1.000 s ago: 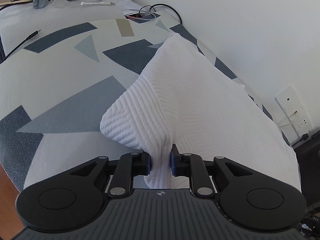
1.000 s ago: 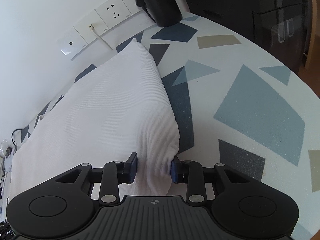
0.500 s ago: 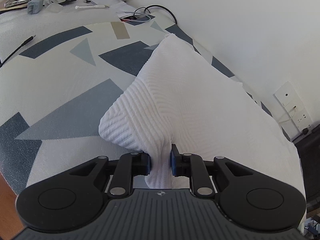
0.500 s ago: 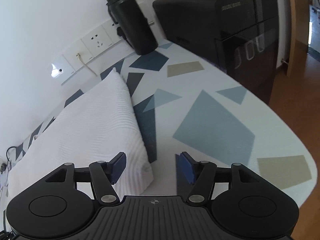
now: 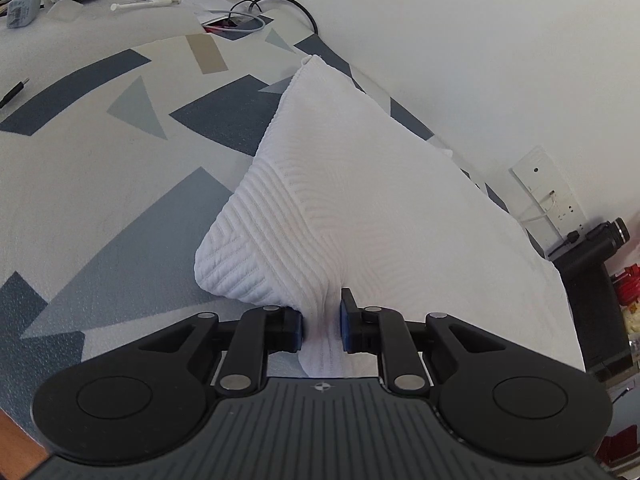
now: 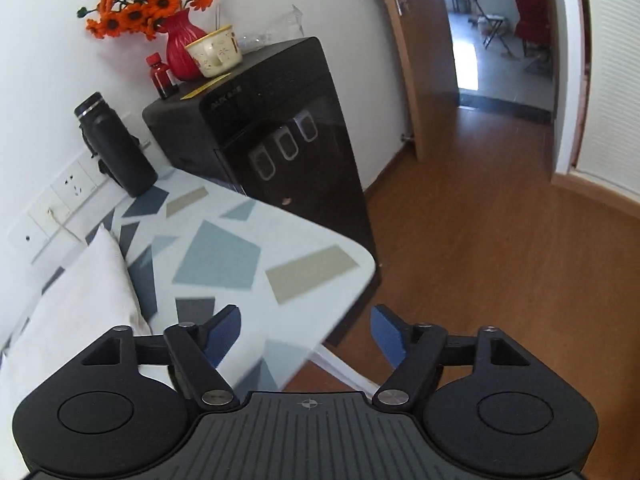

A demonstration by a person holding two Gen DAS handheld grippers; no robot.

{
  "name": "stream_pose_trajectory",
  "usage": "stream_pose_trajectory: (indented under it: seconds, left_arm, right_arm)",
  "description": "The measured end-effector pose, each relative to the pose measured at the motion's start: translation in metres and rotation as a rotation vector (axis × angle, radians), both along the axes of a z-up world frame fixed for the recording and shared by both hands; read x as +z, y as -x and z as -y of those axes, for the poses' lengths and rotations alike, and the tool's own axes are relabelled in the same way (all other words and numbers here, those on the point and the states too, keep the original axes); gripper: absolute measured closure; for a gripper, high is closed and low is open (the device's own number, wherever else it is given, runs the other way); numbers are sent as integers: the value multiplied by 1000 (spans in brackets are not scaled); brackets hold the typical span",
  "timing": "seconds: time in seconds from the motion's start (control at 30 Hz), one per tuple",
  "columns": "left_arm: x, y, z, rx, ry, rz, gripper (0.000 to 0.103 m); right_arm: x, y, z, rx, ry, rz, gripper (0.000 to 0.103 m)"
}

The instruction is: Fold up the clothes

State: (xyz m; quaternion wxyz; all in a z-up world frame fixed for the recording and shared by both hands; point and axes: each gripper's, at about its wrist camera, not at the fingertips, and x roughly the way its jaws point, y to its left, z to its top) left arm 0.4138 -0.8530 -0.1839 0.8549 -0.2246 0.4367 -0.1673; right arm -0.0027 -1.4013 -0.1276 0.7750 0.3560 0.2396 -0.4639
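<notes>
Left wrist view: the left gripper [image 5: 320,326] has its two blue-padded fingers [image 5: 295,328] drawn close together and pinching a bunched fold of one white ribbed cloth [image 5: 360,200]. From the pinch the cloth spreads away across the patterned table [image 5: 100,184], one corner rolled over on the left, its far corner near the wall. Beyond it lie one coiled black cable [image 5: 288,8], one white pen [image 5: 146,3] and assorted clutter too small to count. One wall plate [image 5: 546,184] sits at right.

Right wrist view: the right gripper [image 6: 306,330] has its two fingers [image 6: 224,330] spread wide with nothing between them; the jaws have just been opening. It hangs over the table's [image 6: 320,268] near corner, clear of the cloth [image 6: 76,292], which lies flat at lower left. Farther back stand one black flask [image 6: 116,148] on the table and one black cabinet [image 6: 280,136]. On the cabinet are one red vase [image 6: 182,52] of orange flowers, one cream mug [image 6: 216,50] and one small red bottle [image 6: 160,76]. One open door [image 6: 412,40] is farthest.
</notes>
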Motion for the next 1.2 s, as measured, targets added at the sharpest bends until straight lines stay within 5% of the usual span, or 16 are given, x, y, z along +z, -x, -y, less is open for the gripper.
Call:
stream_pose_trajectory:
  seconds: [0.27, 0.57, 0.9, 1.07, 1.2]
  left_arm:
    - [-3, 3, -11, 12, 66, -15, 86]
    - [-7, 14, -28, 42, 135, -35, 86]
    - [-10, 23, -9, 60, 158, -77, 82]
    - [-22, 13, -21, 189, 286, -101, 86]
    - [-11, 12, -11, 183, 213, -64, 93]
  right_arm:
    - [-5, -59, -77, 236, 107, -97, 1]
    - [-8, -168, -110, 495, 140, -146, 1]
    - [-13, -242, -126, 730, 144, -173, 1]
    - [-12, -266, -125, 782, 198, -224, 1]
    - [-16, -286, -122, 813, 237, -264, 1]
